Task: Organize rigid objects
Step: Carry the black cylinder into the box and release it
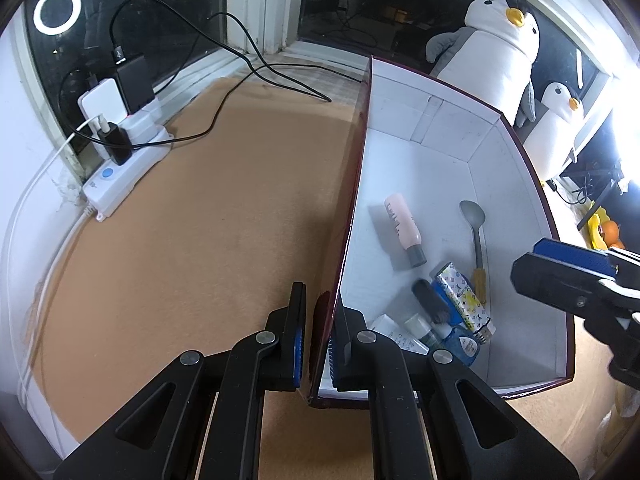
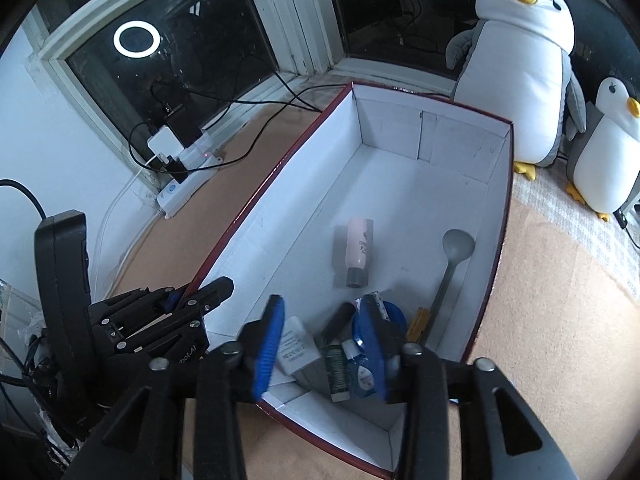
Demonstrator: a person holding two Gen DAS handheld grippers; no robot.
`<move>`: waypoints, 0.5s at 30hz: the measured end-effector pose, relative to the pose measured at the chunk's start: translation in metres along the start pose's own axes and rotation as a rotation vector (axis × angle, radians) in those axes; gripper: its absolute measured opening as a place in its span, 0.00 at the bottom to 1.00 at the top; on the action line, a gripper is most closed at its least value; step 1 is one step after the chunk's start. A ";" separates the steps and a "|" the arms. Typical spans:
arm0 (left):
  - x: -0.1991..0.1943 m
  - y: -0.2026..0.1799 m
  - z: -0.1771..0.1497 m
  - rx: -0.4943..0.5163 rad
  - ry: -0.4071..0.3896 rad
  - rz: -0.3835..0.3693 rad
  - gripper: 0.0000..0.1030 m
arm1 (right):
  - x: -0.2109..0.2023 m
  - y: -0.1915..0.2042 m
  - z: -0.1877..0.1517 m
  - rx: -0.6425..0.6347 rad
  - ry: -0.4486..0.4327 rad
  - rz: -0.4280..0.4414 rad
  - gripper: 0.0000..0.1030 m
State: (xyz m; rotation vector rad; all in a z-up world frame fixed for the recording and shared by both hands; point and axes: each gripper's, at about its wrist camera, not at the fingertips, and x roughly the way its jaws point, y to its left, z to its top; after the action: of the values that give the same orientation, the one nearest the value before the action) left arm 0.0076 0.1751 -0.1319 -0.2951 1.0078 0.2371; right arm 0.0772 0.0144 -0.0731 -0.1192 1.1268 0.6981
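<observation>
A white-lined box with a dark red rim (image 1: pixel 424 168) (image 2: pixel 400 184) stands on the tan mat. Inside lie a pink bottle (image 1: pixel 403 229) (image 2: pixel 359 249), a grey spoon (image 1: pixel 475 224) (image 2: pixel 454 256), a patterned lighter (image 1: pixel 464 296), a blue-capped bottle (image 2: pixel 362 368), a white tube (image 2: pixel 294 346) and a dark tube (image 2: pixel 336 368). My left gripper (image 1: pixel 318 336) (image 2: pixel 192 298) straddles the box's left wall near the front corner, jaws nearly shut on it. My right gripper (image 2: pixel 320 344) (image 1: pixel 560 276) is open above the pile of items at the box's near end.
A white power strip with chargers and black cables (image 1: pixel 120 148) (image 2: pixel 176 168) sits by the window at the left. Two plush penguins (image 1: pixel 500 48) (image 2: pixel 524 64) stand behind and right of the box. The tan mat (image 1: pixel 200 240) surrounds the box.
</observation>
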 end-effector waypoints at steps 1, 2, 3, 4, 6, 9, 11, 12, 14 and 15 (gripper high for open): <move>0.000 0.000 0.000 0.000 0.000 0.000 0.08 | -0.002 -0.001 0.000 0.005 -0.004 0.002 0.36; 0.000 0.000 0.000 0.000 0.000 0.000 0.08 | -0.003 -0.002 0.001 0.010 -0.007 0.004 0.36; 0.000 0.000 0.000 0.000 0.000 0.000 0.08 | -0.005 -0.004 0.001 0.011 -0.012 0.007 0.36; 0.000 0.000 0.000 0.000 0.000 0.002 0.08 | -0.007 -0.006 0.000 0.011 -0.017 0.007 0.37; 0.000 0.000 0.000 0.002 0.001 0.005 0.08 | -0.011 -0.008 0.000 0.005 -0.024 0.001 0.37; 0.000 -0.001 0.000 0.004 0.003 0.011 0.08 | -0.018 -0.013 -0.001 0.004 -0.043 -0.005 0.37; 0.000 -0.001 0.000 0.007 0.004 0.015 0.08 | -0.023 -0.019 -0.002 0.005 -0.057 -0.008 0.37; 0.000 -0.001 0.000 0.009 0.004 0.018 0.08 | -0.026 -0.021 -0.003 0.007 -0.063 -0.009 0.37; 0.000 -0.002 0.000 0.011 0.004 0.022 0.08 | -0.030 -0.027 -0.004 0.009 -0.074 -0.008 0.37; -0.001 -0.003 0.001 0.013 0.003 0.024 0.08 | -0.032 -0.029 -0.005 0.007 -0.079 -0.007 0.37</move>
State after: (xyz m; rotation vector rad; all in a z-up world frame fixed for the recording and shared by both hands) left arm 0.0086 0.1729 -0.1305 -0.2718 1.0164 0.2522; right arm 0.0818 -0.0248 -0.0548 -0.0890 1.0526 0.6865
